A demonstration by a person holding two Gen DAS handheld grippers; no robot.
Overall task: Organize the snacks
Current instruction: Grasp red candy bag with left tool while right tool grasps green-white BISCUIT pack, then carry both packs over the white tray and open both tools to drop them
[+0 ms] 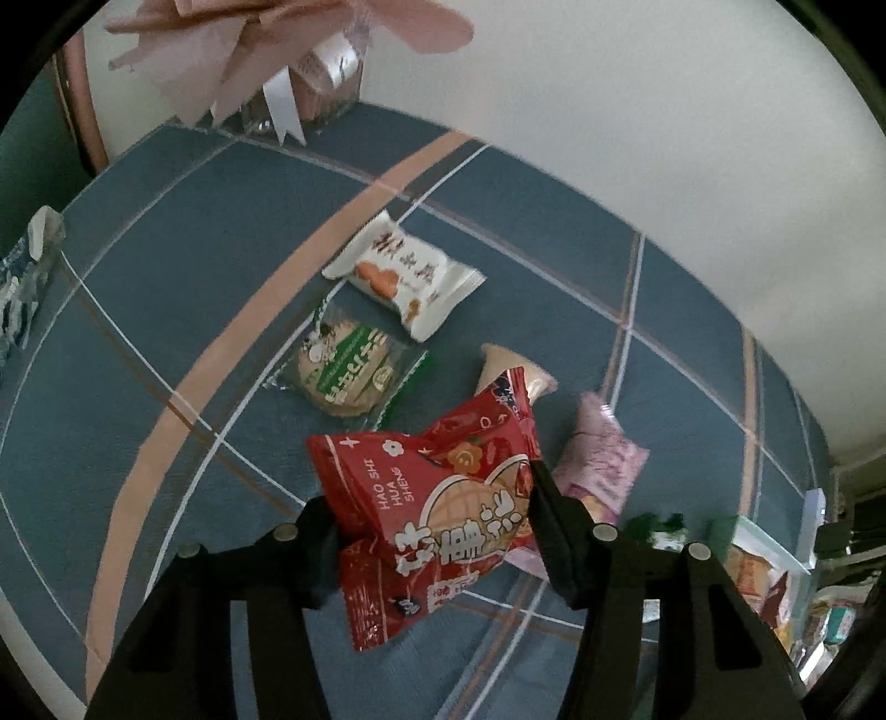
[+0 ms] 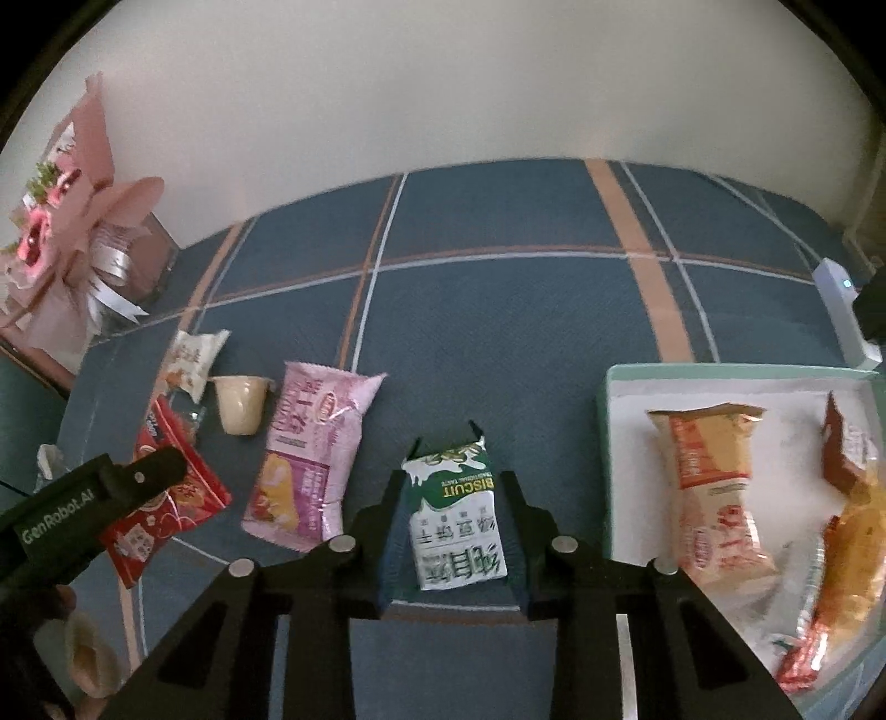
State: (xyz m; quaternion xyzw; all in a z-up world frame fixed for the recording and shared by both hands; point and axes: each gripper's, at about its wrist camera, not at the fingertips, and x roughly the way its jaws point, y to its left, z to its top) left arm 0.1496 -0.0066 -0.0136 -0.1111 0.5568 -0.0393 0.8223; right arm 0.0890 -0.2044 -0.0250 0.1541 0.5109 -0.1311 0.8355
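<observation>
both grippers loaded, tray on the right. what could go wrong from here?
1. The left gripper pinches the red peanut packet crumpled and skewed; it may slip out in transit.
2. The right gripper holds the green biscuit packet by its sides; squeezing might crack the biscuits.
3. The tray already looks crowded; added packets may pile up or spill over.

Tray (image 1: 775,540) contents blurred, bouquet (image 1: 277,50) cropped at top
</observation>
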